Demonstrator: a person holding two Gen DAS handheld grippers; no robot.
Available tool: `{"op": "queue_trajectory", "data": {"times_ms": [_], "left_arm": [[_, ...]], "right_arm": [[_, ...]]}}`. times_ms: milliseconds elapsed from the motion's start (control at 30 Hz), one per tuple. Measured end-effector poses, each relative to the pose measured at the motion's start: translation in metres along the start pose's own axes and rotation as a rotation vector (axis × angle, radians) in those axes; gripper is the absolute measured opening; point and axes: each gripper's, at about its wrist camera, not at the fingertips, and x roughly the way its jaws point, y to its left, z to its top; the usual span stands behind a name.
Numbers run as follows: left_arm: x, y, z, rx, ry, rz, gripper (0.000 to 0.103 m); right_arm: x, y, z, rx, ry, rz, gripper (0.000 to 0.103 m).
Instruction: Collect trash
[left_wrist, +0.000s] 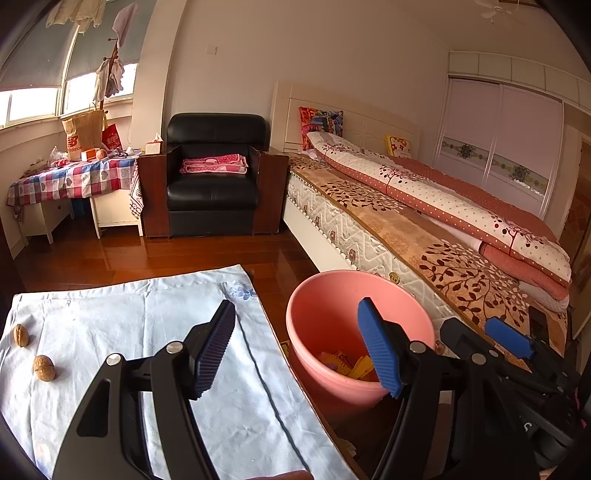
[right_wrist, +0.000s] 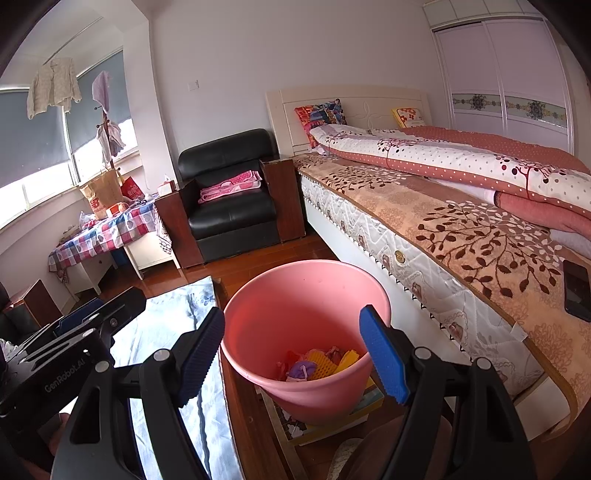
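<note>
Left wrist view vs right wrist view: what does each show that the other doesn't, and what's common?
Left wrist only: two walnuts lying on the light blue cloth, apart from each other.

Right wrist only: a dark phone lying on the bed edge, and a clearer look down at the colourful scraps at the bottom of the bucket.

Both: the pink bucket beside the cloth, the black armchair, and each view's own tongs open and empty, left tongs, right tongs.

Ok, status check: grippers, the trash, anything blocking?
Left gripper and right gripper open, empty. Two walnuts on cloth. Pink bin holds scraps. Nothing blocking.
</note>
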Motion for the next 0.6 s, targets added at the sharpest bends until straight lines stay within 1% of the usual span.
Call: {"op": "queue_trajectory", "data": {"times_ms": [600], "left_arm": [[0.0038,-0.0014,-0.0013,0.009,0.018,0.004,0.069]], "right_arm": [[0.005,0.0008,-0.0029,-0.003,0.013,0.001,0.074]]}}
